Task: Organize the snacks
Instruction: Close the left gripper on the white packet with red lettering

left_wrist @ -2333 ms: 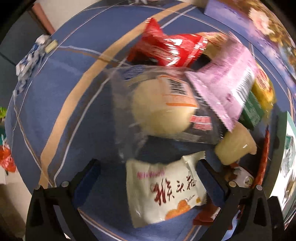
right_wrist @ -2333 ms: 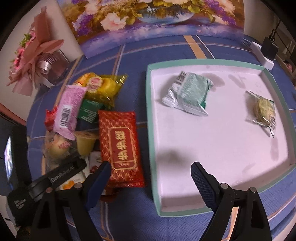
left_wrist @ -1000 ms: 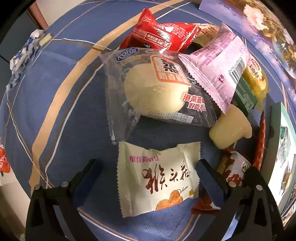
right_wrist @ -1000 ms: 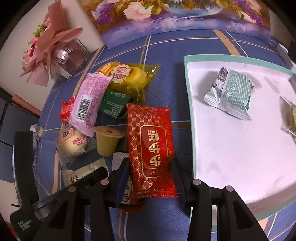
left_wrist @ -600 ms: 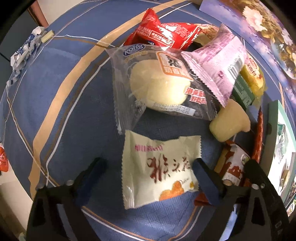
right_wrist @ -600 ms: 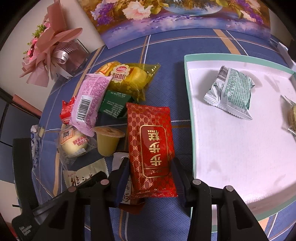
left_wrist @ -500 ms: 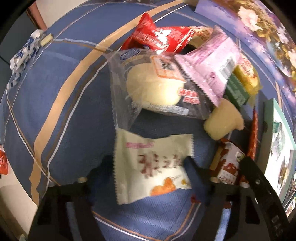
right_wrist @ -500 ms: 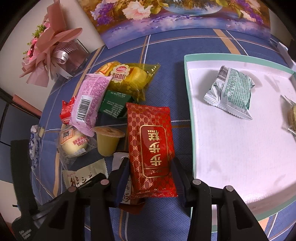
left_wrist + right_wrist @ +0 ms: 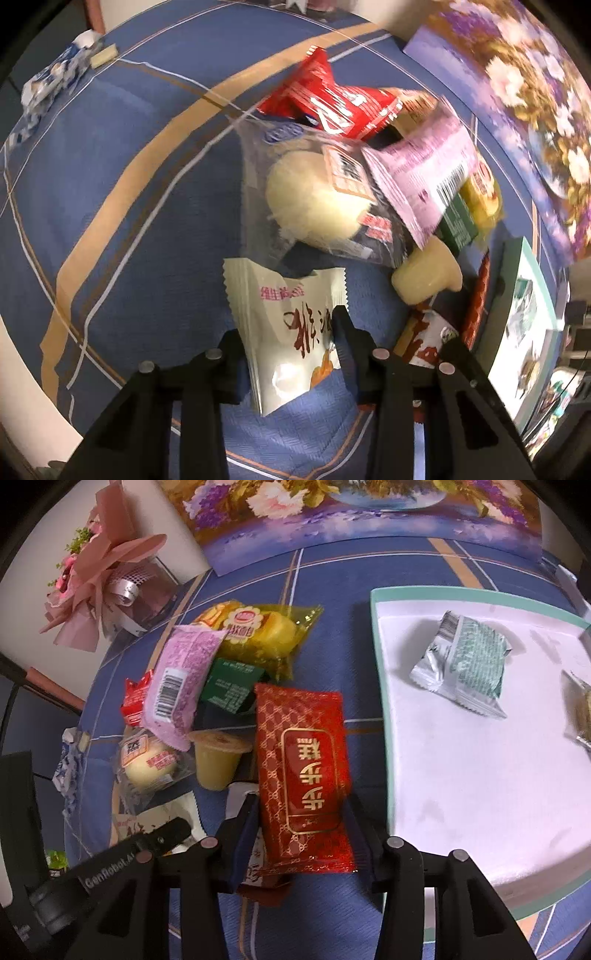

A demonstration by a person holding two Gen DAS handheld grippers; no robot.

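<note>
- The left tongs (image 9: 291,343) have just been closing, and their 2 jaws now pinch the white snack packet (image 9: 291,332) with red lettering from both sides; the packet stands up between them, its lower end crumpled against the blue cloth of the worktop (image 9: 110,184).
- Just beyond that packet lie a clear-wrapped pale bun (image 9: 314,199), a pink packet (image 9: 424,177), a red wrapper (image 9: 332,99) and a yellow jelly cup (image 9: 424,277).
- The right tongs (image 9: 303,827) are clamped narrowly on the near end of the red-and-gold packet (image 9: 303,760), which lies lengthwise away from them.
- Beside that packet, to its right, sits the teal-rimmed tray (image 9: 380,686), holding a green-and-silver packet (image 9: 469,661).
</note>
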